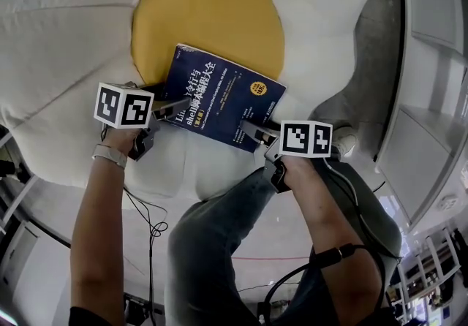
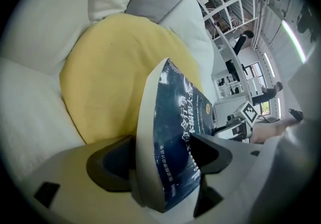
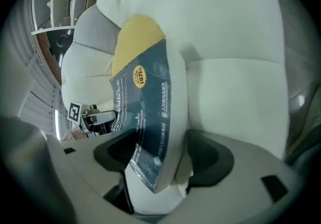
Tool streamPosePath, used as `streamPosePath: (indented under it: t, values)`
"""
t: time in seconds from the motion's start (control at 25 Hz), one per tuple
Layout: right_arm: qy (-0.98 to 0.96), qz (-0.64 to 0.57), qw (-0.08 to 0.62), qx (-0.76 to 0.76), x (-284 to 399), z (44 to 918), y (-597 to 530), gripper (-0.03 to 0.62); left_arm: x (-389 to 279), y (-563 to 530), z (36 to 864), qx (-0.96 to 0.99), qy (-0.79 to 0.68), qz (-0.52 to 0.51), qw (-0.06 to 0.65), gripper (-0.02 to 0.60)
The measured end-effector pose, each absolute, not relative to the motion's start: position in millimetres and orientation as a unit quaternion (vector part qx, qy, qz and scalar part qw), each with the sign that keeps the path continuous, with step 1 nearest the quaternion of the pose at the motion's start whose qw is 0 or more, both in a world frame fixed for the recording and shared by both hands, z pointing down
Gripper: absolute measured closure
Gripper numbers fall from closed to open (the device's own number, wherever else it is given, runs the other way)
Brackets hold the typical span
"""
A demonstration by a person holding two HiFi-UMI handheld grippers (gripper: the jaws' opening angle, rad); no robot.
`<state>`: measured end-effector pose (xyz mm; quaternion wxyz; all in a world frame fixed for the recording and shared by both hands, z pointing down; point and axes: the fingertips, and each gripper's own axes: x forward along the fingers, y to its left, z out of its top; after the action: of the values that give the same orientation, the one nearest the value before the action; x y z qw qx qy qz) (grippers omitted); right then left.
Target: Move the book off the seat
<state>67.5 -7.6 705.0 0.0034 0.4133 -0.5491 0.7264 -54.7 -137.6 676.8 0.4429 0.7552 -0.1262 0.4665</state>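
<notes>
A dark blue book (image 1: pixel 219 101) with white lettering lies across the seat, half on the yellow centre cushion (image 1: pixel 208 14) and half on the white padding. My left gripper (image 1: pixel 170 108) is shut on the book's near-left corner; in the left gripper view the book (image 2: pixel 173 132) stands clamped between the jaws. My right gripper (image 1: pixel 257 134) is shut on the near-right corner, and the right gripper view shows the book (image 3: pixel 150 117) pinched at its edge, pages facing right.
The seat is a big flower-shaped cushion with white petals (image 1: pixel 66 47) around the yellow middle. A person's jeans-clad leg (image 1: pixel 212 244) is below, with cables (image 1: pixel 150 226) on the floor. White shelving (image 1: pixel 431 98) stands at the right.
</notes>
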Motion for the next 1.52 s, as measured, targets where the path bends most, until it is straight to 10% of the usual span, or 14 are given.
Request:
streamPosePath:
  t: [1.16,1.52]
  values:
    - [-0.581,0.670,-0.078,0.456,88,695,-15,0.375,-54,-144,663,0.787,-0.181,0.411,0.424,0.281]
    - [-0.625,0.603,-0.146,0.474,80,710,-11,0.376,-52,-145,649,0.852,-0.194,0.370,0.315,0.287]
